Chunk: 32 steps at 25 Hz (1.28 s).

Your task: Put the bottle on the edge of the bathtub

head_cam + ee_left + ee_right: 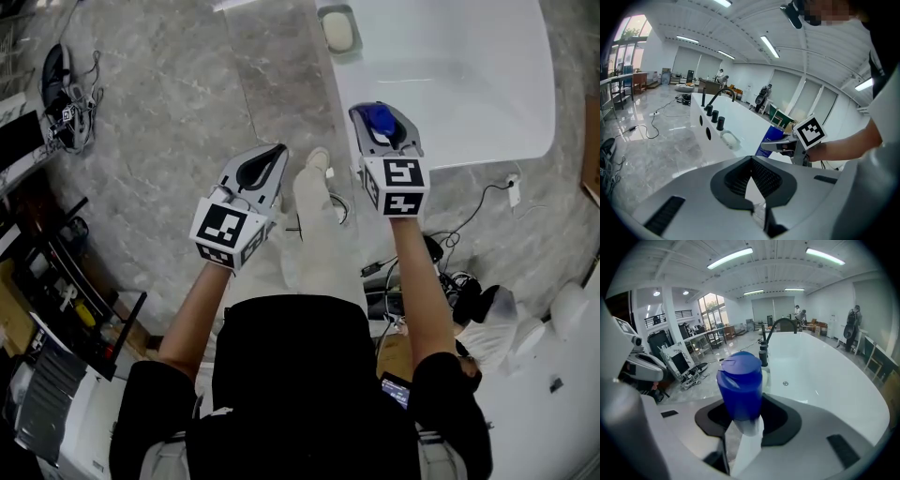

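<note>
**Over the near left corner of the bathtub: bottle in carriage, not yet set down**

**Item.** Bottle (739, 390), blue, with a flip-top cap of the same blue.

**Location.** Off every surface, carried in the right hand-held gripper (384, 109). From the head view it overlaps the near left corner of the white bathtub (469, 84).

**Right hand-held gripper.** Clamped on the bottle, one jaw on either side of its upper part. The capped end stands clear above them.

**Left hand-held gripper** (274, 155). Jaws together, nothing between them. It is held to the left, over the grey marbled floor (169, 141) and apart from the tub.

**Orientation.** The cap points up towards the head camera. The long axis runs close to upright and crosses the line of the jaws. Any slight tilt cannot be settled.

**Governing relation.** The flat rim lies below and just beyond the bottle and runs away along the tub's left side, past an oval dish (338, 32) to the black faucet (774, 329). The basin opens to the right. The right hand is the nearer of the two, and the only one loaded.

**Assessment.** The placing probably calls for a descent that keeps the axis upright, with the base landing on the rim and not over the basin.
</note>
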Available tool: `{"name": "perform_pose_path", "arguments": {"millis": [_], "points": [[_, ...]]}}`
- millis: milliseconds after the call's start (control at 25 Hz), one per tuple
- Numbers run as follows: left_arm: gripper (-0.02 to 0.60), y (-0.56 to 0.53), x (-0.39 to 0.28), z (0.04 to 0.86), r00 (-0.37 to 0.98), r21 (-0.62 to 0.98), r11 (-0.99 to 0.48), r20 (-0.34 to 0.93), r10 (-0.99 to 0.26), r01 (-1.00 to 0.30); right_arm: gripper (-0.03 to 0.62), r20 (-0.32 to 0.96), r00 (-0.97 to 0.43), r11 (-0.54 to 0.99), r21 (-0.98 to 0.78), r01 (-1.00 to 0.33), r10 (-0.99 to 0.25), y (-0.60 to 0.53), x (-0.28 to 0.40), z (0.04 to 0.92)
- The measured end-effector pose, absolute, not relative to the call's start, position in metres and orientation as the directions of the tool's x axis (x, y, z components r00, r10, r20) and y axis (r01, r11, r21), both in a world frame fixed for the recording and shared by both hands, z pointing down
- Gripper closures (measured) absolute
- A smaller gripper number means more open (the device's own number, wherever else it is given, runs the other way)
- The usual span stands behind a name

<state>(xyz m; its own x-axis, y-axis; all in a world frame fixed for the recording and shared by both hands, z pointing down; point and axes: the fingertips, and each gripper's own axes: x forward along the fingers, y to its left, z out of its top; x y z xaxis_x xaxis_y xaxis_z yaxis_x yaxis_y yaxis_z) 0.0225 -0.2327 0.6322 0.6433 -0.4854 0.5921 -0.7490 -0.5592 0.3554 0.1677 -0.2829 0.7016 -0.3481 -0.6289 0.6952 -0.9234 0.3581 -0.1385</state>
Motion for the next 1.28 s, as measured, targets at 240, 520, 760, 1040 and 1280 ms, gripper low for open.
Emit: {"name": "perform_pose_path", "arguments": {"millis": [240,520,760,1040,1280], "points": [[0.569,-0.224,0.018,0.644,0.632,0.365,-0.539,0.611,-0.476,-0.759,0.428,0.692,-0.35,0.408,-0.088,-0.909,-0.631,-0.308,0.156,0.721],[0.569,-0.224,0.018,0.651,0.627,0.368,-0.531,0.621,-0.471,-0.763,0.428,0.685,-0.343,0.409,-0.072,-0.91,-0.642,-0.325,0.154,0.733],[0.569,-0.226,0.018,0.653,0.628,0.373,-0.527,0.62,-0.47,-0.764,0.428,0.666,-0.346,0.424,-0.049,-0.904,-0.661,-0.33,0.153,0.732],[0.569,-0.229,0.02,0.654,0.632,0.388,-0.516,0.613,-0.474,-0.764,0.427,0.667,-0.343,0.427,-0.04,-0.903,-0.662,-0.322,0.153,0.734],[0.569,-0.232,0.019,0.655,0.634,0.392,-0.514,0.608,-0.477,-0.763,0.427,0.67,-0.326,0.413,-0.031,-0.91,-0.667,-0.321,0.154,0.735]]}}
